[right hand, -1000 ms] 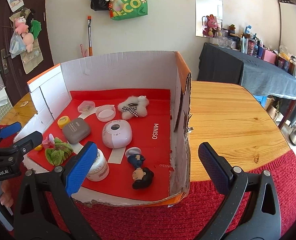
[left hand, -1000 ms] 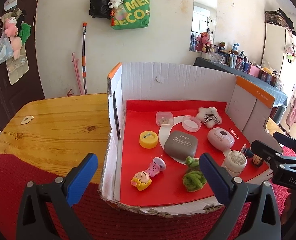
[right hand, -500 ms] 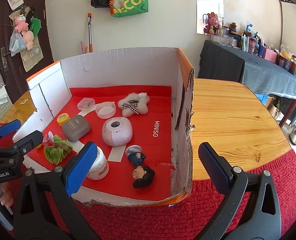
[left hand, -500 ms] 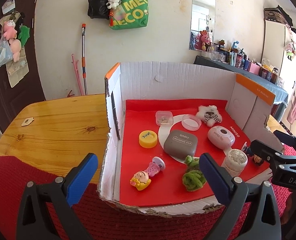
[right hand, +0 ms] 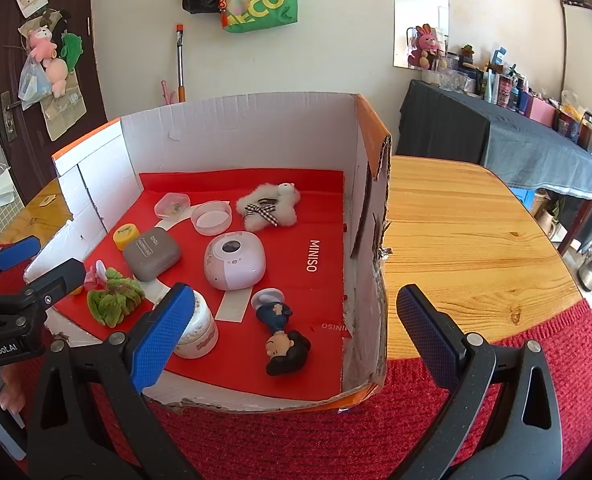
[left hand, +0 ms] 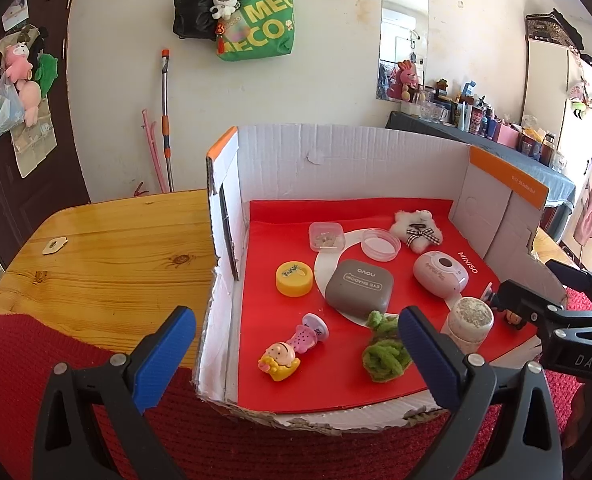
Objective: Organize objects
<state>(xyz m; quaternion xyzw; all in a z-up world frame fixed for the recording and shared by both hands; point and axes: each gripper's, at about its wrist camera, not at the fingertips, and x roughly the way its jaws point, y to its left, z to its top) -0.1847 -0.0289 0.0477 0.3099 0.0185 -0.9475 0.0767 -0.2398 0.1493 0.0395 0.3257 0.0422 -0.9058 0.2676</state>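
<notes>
A white cardboard box [left hand: 336, 152] with a red floor stands on the wooden table. Inside lie a yellow cap [left hand: 294, 278], a grey case [left hand: 359, 288], a pink round device [left hand: 440, 278], a white plush [left hand: 416, 227], two clear lidded dishes [left hand: 326, 236], a green fuzzy toy [left hand: 384, 354], a small yellow-and-pink figure [left hand: 288, 350], a white jar [left hand: 469, 322] and a dark-haired figure [right hand: 282, 336]. My left gripper [left hand: 296, 356] hangs open before the box's front left corner. My right gripper [right hand: 296, 340] is open at the front right corner, holding nothing.
A red knitted mat [right hand: 296, 432] covers the table's near side. Bare wood [left hand: 108, 256] lies left of the box and bare wood [right hand: 464, 240] right of it. A dark-clothed side table [right hand: 508, 148] with bottles stands at the back right.
Both grippers have drifted slightly closer to the box and a little to the right. Nothing in the box has moved.
</notes>
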